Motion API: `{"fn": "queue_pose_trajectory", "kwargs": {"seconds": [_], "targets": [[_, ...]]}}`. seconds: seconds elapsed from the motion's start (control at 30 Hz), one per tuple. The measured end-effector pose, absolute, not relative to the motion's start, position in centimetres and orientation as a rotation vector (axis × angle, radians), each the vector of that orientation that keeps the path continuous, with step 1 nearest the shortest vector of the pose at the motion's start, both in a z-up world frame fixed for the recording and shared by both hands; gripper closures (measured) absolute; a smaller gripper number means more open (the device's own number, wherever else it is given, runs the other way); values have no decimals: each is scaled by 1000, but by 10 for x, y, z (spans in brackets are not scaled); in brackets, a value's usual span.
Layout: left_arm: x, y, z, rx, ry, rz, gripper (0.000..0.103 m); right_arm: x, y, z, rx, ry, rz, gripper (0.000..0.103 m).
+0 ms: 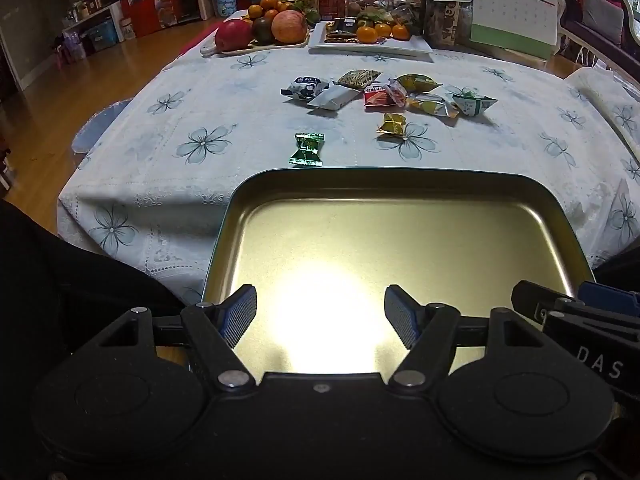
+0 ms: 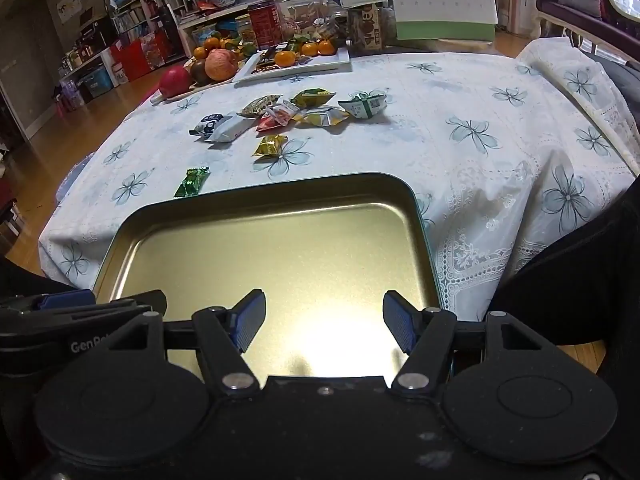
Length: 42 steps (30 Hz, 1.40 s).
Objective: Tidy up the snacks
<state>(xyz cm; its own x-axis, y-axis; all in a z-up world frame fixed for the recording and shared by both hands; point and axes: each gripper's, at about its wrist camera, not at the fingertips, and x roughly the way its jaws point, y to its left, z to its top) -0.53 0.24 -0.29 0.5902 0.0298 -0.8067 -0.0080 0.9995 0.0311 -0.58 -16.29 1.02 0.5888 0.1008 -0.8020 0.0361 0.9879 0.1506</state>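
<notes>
Beyond the tin tray point(image 1: 384, 178), scattered snack packets point(image 1: 384, 94).

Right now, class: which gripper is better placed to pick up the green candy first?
Left, probably. From the left gripper, the green candy lies nearly straight ahead beyond the tin tray; from the right gripper it sits off leftward.

Tray point(image 1: 256, 184) near edge hidden behind gripper; packet print unreadable.

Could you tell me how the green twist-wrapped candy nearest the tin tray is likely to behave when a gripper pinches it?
The green candy looks small and probably light. Its shiny foil may slip or crinkle. Lying flat, it seems unlikely to roll.
</notes>
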Motion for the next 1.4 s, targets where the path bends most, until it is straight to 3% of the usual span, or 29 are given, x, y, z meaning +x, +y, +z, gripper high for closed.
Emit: {"fn": "queue_pose_trajectory", "kwargs": {"seconds": [0.57, 1.4], "targets": [[-4, 4, -5, 17, 970, 27, 42, -4, -162, 8, 151, 954, 25, 35], [-4, 6, -3, 21, 942, 44, 42, -4, -162, 7, 150, 954, 26, 35]]}}
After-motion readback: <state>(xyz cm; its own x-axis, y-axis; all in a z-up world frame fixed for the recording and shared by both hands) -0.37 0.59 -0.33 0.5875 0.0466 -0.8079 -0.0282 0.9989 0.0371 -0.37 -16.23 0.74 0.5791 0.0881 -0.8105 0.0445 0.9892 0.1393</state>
